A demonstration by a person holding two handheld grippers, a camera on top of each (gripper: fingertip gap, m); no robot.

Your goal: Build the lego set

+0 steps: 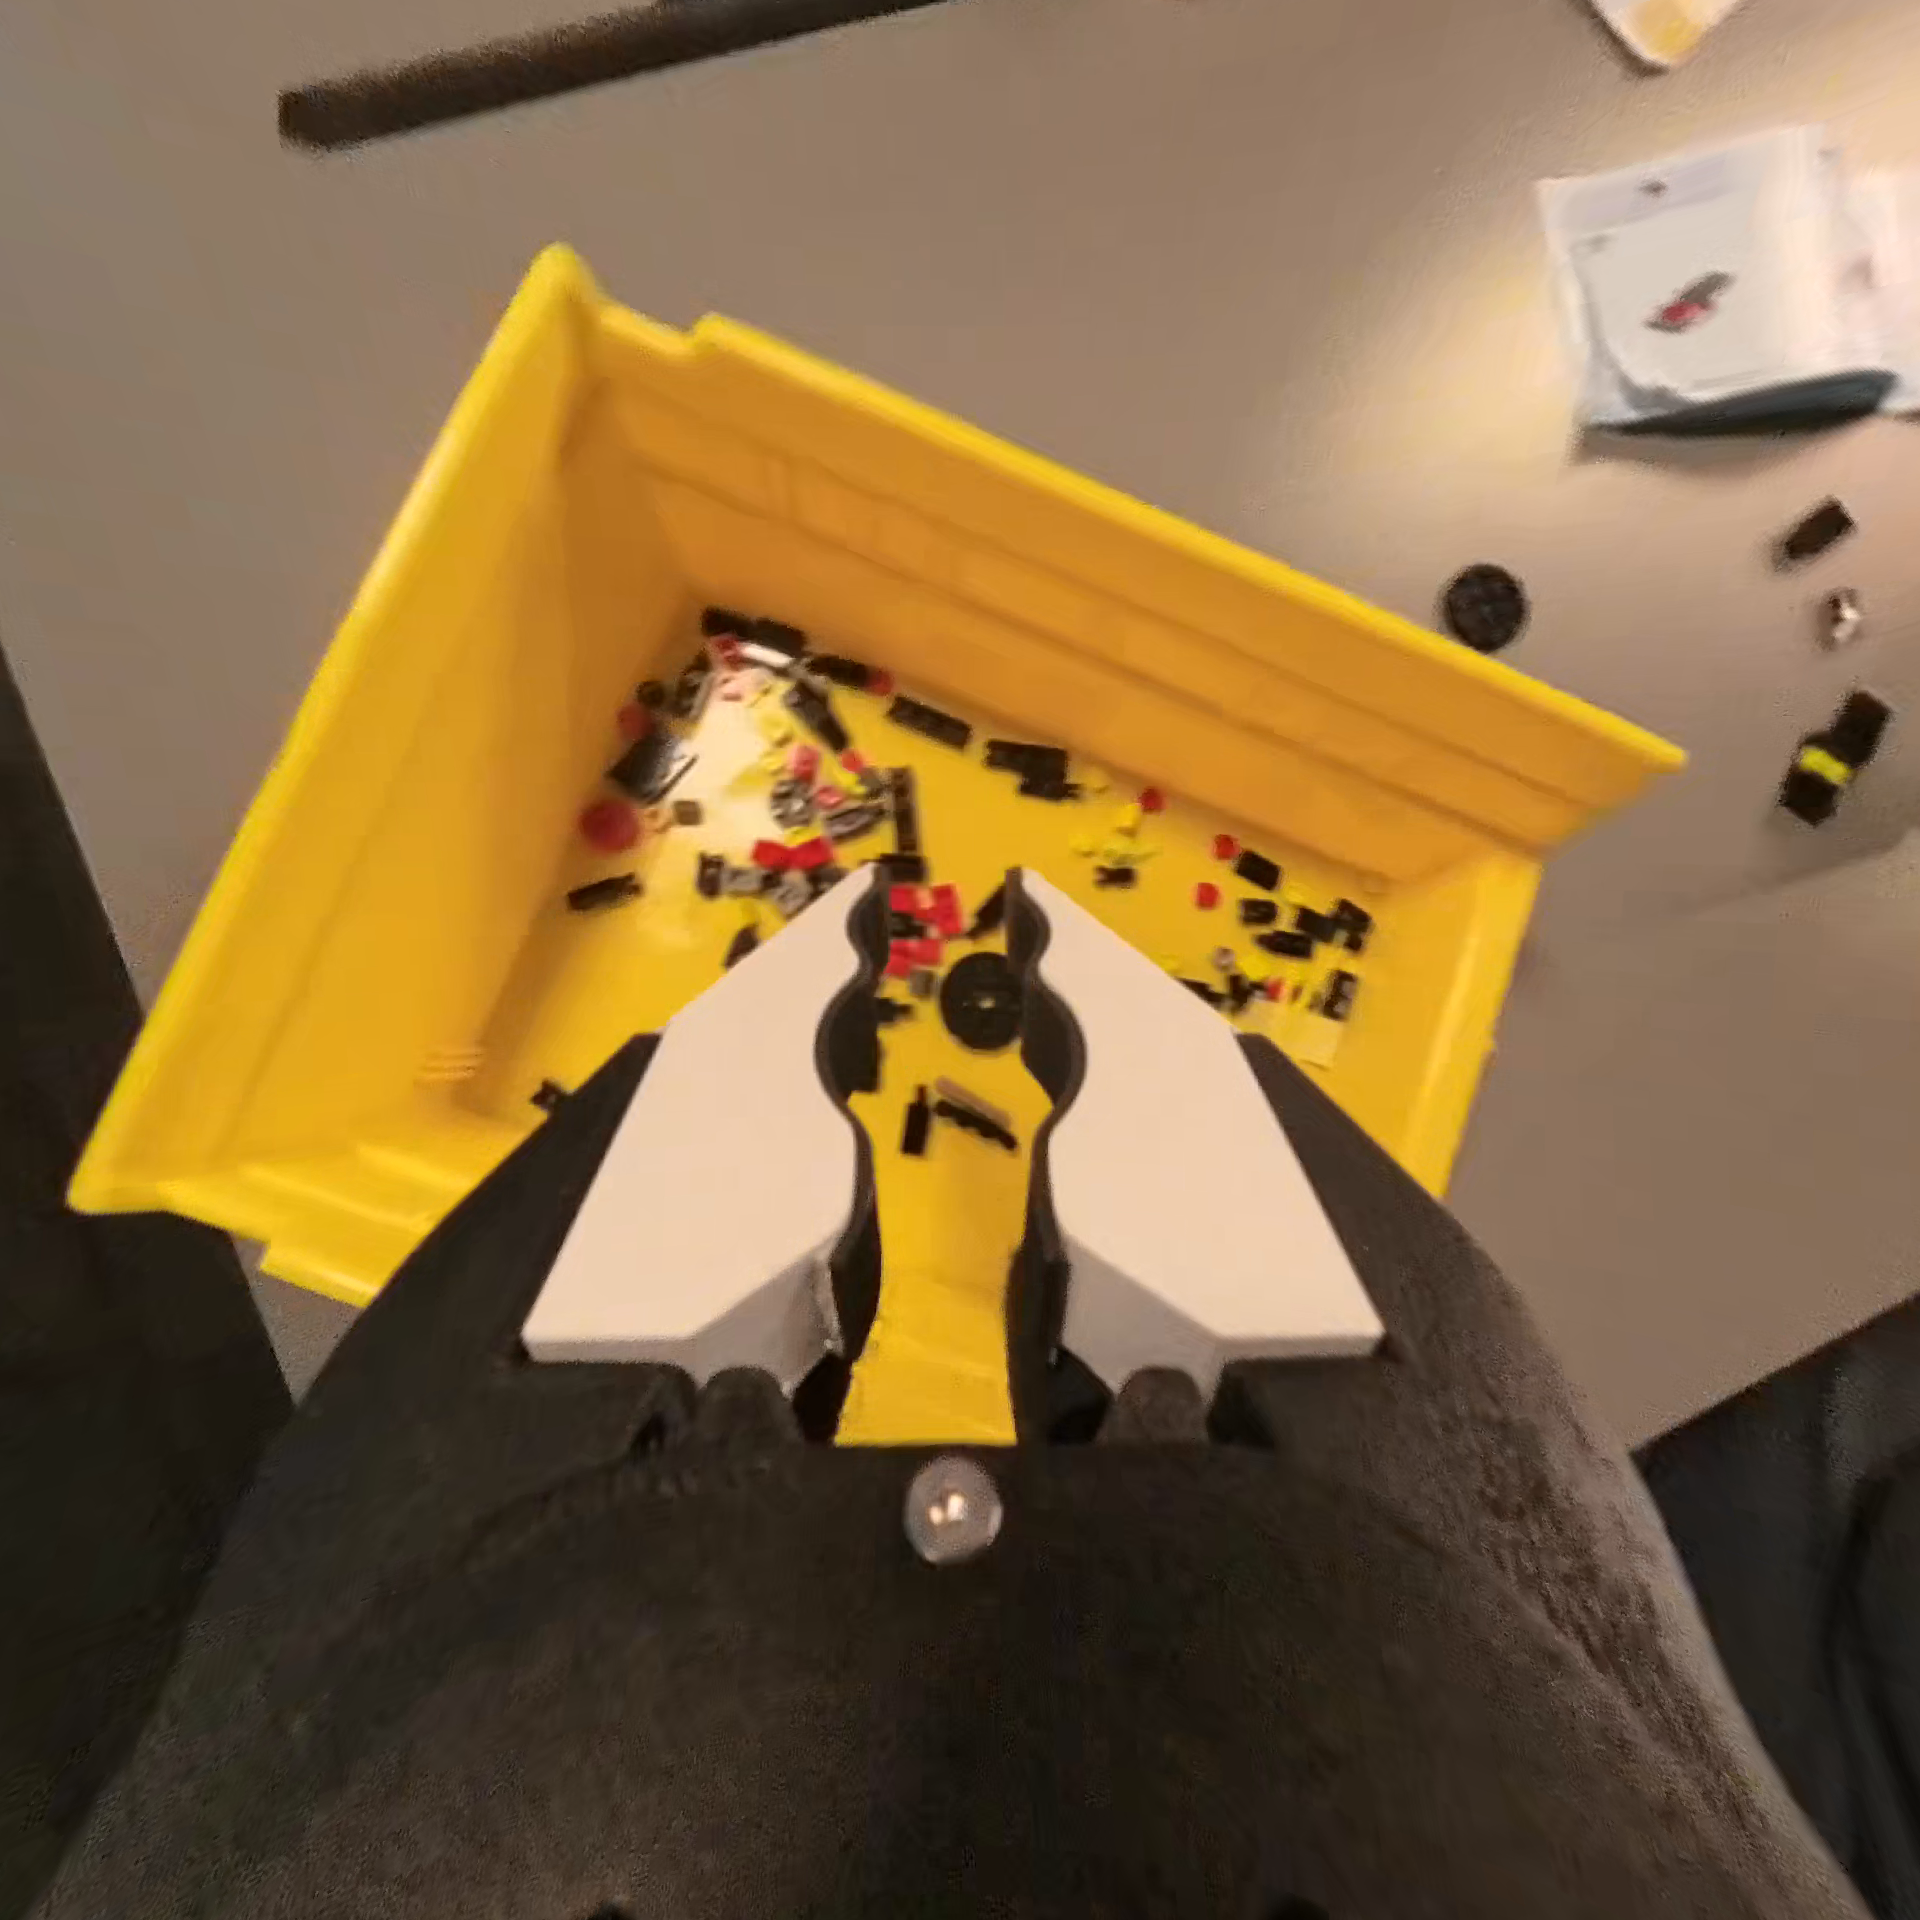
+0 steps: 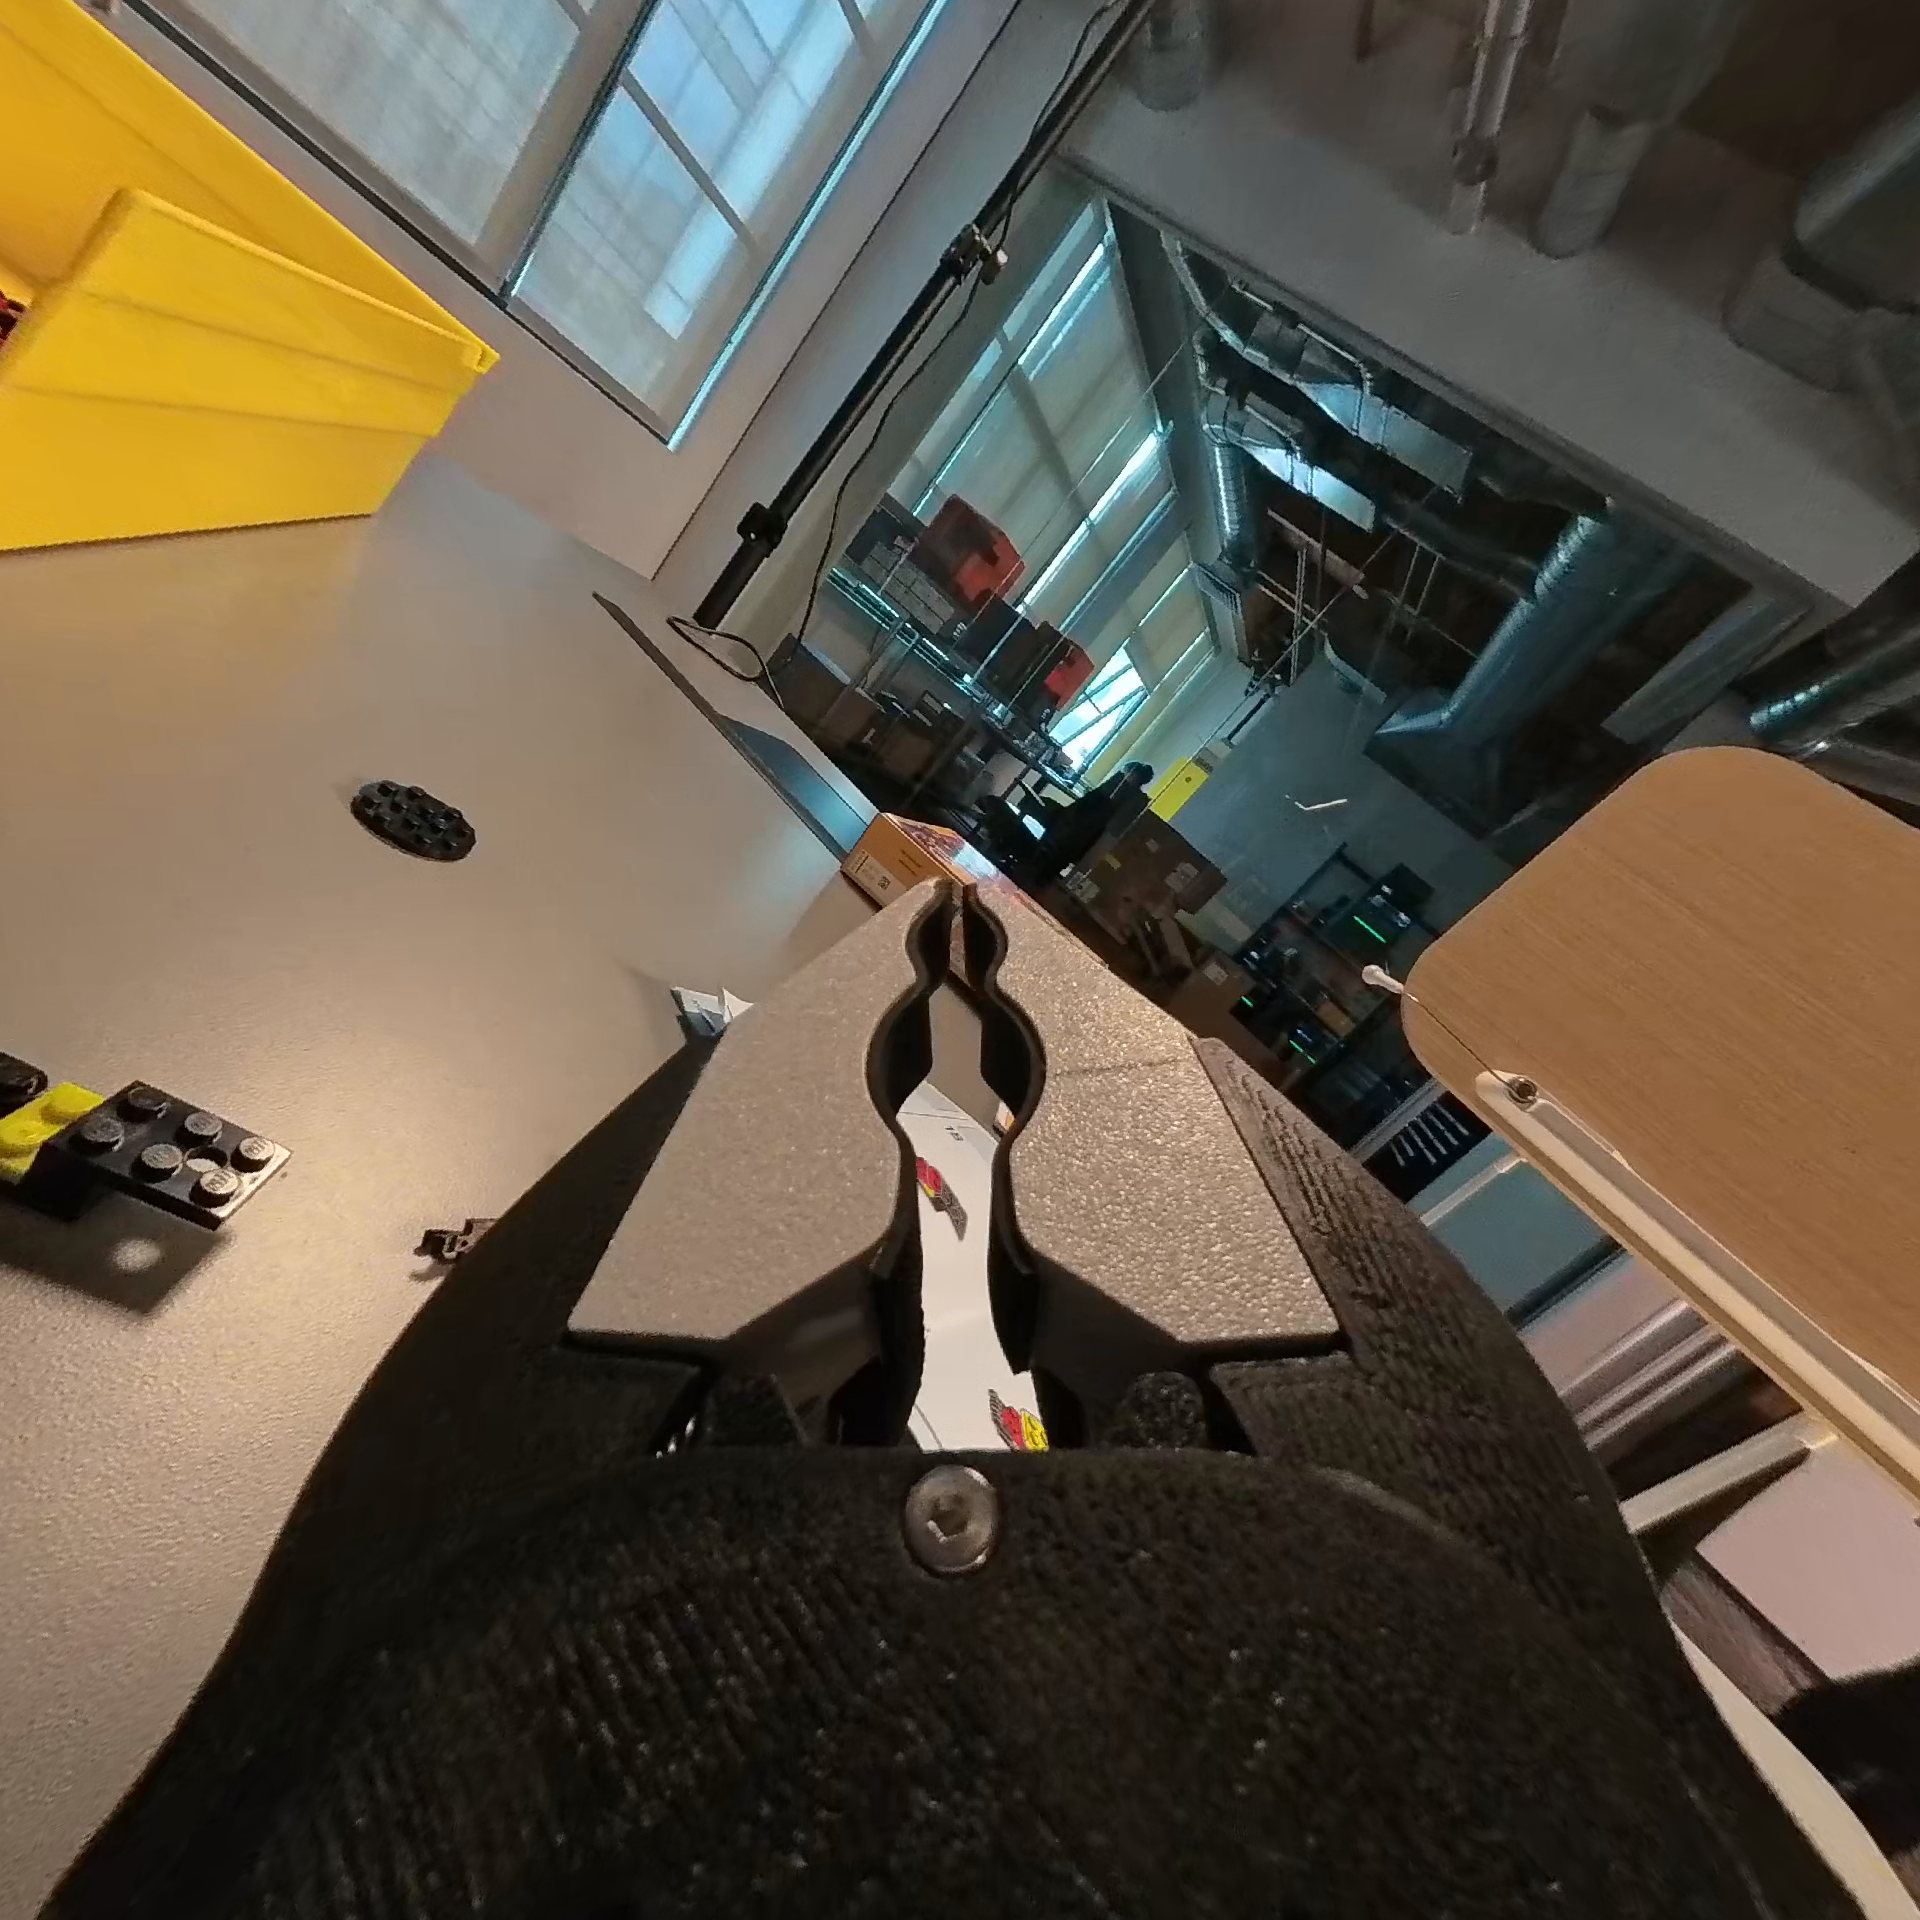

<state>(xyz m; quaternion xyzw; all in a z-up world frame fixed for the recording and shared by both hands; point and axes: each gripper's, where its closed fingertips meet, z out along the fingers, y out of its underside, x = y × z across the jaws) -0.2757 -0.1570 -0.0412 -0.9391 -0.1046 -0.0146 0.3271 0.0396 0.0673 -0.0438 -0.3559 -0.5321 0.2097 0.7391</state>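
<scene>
Left gripper (image 1: 943,883) is hovering over yellow bin (image 1: 416,831), jaws parted w/ nothing between, partly hiding a black wheel (image 1: 982,1003) among blurred loose lego pieces (image 1: 831,810). Right gripper (image 2: 958,902) is sitting low by counter (image 2: 312,675), jaws nearly touching, empty. Black-yellow assembly (image 2: 145,1148) at 9 o'clock is getting cut off by frame edge; round black plate (image 2: 412,821) farther, 10 o'clock.

A black tripod pole (image 2: 894,343) rose ahead of the right tool, left of its tips, before tall windows (image 2: 644,197). A pale wooden chair seat (image 2: 1704,1039) stood to its right; metal shelves (image 2: 956,644) and silver ducts (image 2: 1558,603) lay far beyond.
</scene>
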